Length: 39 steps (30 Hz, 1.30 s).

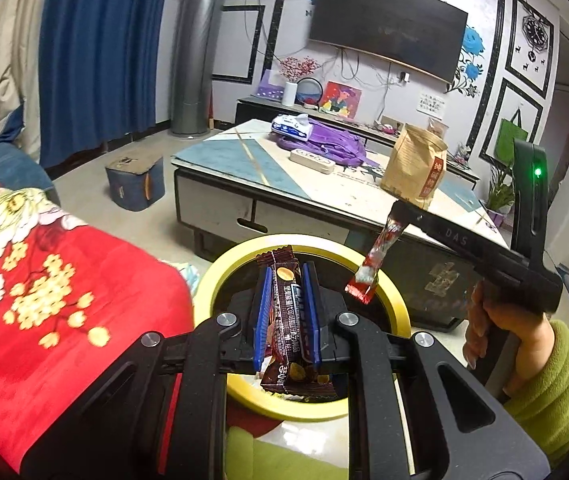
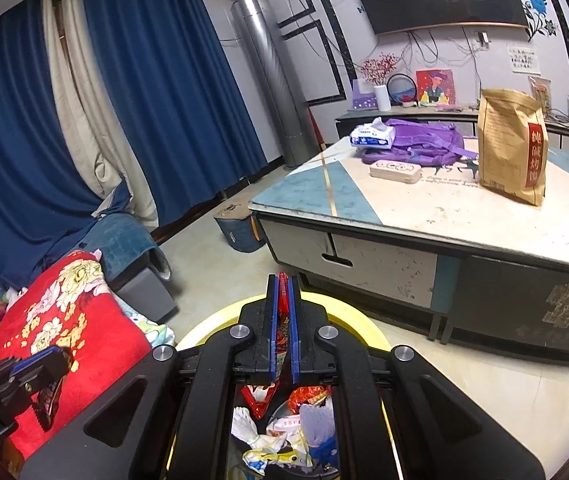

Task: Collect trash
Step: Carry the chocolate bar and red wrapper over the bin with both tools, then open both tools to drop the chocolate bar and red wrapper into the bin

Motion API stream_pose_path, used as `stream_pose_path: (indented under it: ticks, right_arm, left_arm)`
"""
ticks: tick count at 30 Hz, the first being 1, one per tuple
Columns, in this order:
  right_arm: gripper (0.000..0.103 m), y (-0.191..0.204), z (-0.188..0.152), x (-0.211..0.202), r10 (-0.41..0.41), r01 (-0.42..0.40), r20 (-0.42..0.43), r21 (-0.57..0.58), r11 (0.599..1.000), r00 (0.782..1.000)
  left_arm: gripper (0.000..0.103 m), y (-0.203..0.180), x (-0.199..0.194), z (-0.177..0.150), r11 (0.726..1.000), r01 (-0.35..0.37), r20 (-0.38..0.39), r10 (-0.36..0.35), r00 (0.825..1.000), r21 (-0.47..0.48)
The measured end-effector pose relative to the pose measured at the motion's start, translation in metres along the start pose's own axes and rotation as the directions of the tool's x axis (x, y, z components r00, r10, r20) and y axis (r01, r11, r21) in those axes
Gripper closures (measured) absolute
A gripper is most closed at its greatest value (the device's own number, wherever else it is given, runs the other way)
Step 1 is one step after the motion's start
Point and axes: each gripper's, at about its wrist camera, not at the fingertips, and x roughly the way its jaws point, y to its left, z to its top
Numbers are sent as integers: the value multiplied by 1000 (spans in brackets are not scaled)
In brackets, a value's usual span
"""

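Note:
My left gripper [image 1: 286, 276] is shut on a brown snack wrapper [image 1: 284, 308], which stands upright between the blue pads above a yellow-rimmed bin [image 1: 220, 276]. To the right, my right gripper [image 1: 394, 210] pinches a red wrapper [image 1: 372, 264] that hangs down over the bin's far rim. In the right wrist view the right gripper [image 2: 282, 280] is shut on the red wrapper [image 2: 282, 304] directly above the bin [image 2: 204, 332], which holds crumpled trash [image 2: 284, 428]. The left gripper [image 2: 58, 356] shows at lower left with the brown wrapper [image 2: 48, 404].
A low coffee table [image 1: 324, 196] stands behind the bin with a brown paper bag [image 1: 412, 168], a purple backpack [image 1: 324, 144] and a tissue pack on it. A red floral blanket [image 1: 64, 280] lies left. A blue stool [image 1: 136, 184] sits on the floor.

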Motion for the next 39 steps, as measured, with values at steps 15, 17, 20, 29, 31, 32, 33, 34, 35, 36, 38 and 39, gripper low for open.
stream_pose_path:
  ticks: [15,17,20,29,31,32,33,34,35,36,38,39]
  right_arm:
    - [93,-14,-24,19,20,-15,-103,49,999,994]
    - [92,-14,-27,20,23,-16,-114,56,998,993]
    - [88,-18,-29,22,26,-17,-126,69,997,992]
    - [62,-32,-29,14,12,-1,-111,102,995,994]
    - [53,-34,-29,10,5,5,-98,103,995,995]
    - [49,-35,-28,8,1,8,-91,99,995,996]
    - [44,-34,-27,5,-7,14,-82,90,996,997]
    - [41,-34,-26,2,-12,18,-73,82,996,997]
    - [35,-34,-26,-1,-16,21,-63,76,997,998]
    - [30,-32,-25,-5,-22,25,-51,65,998,998]
    - [22,-30,-25,-10,-34,35,-31,42,998,999]
    - [18,-29,-24,-13,-40,41,-22,29,999,999]
  left_arm:
    - [92,-7,42,15,999,34,-36,-33,999,16]
    - [92,-7,47,16,999,31,-45,-31,999,15]
    - [91,-8,54,17,1000,28,-58,-27,998,13]
    - [56,-3,65,17,1000,12,-83,-12,996,-6]
    - [44,0,64,17,1000,5,-85,-6,996,-16]
    - [36,1,63,17,1000,6,-85,-8,996,-25]
    - [32,2,63,17,1000,5,-84,-8,996,-30]
    - [25,3,61,17,999,1,-81,-4,997,-34]
    - [19,5,59,17,999,-4,-79,2,997,-36]
    - [16,5,58,17,999,-10,-77,7,997,-37]
    - [11,7,53,17,999,-21,-72,18,997,-45]
    - [11,8,51,17,998,-26,-72,22,997,-49]
